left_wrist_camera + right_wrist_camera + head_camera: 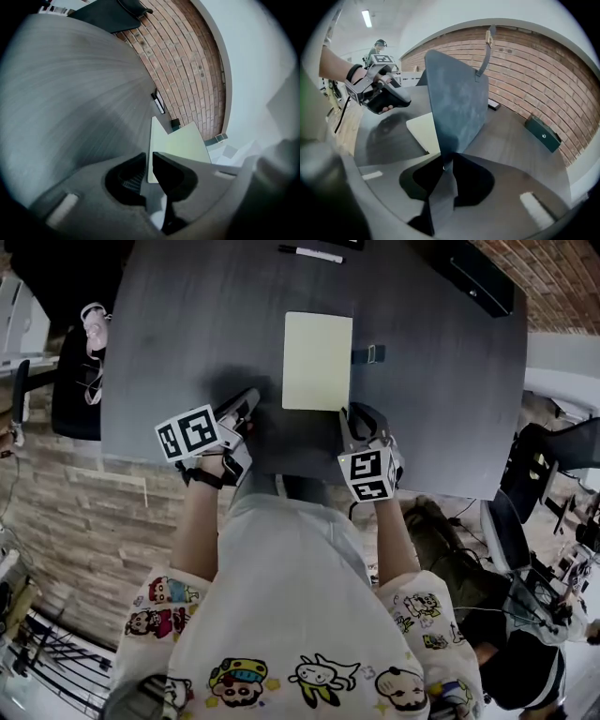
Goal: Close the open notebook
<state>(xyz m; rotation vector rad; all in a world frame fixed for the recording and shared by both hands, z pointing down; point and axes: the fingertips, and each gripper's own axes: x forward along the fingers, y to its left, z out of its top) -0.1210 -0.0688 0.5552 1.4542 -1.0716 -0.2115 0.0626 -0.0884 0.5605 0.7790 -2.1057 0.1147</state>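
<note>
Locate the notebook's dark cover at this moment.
In the right gripper view the dark cover stands raised on edge at centre, its lower corner between the right tool's jaws, with the cream page lying left of it.

Left claw (249, 397) barely parted; right claw (358, 414) clamped.

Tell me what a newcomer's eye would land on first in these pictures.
The notebook lies at the middle of the dark table, pale page up. Its dark cover stands upright, the lower corner between the right gripper's jaws. The left gripper hovers empty near the notebook's near left corner, jaws slightly apart.
</note>
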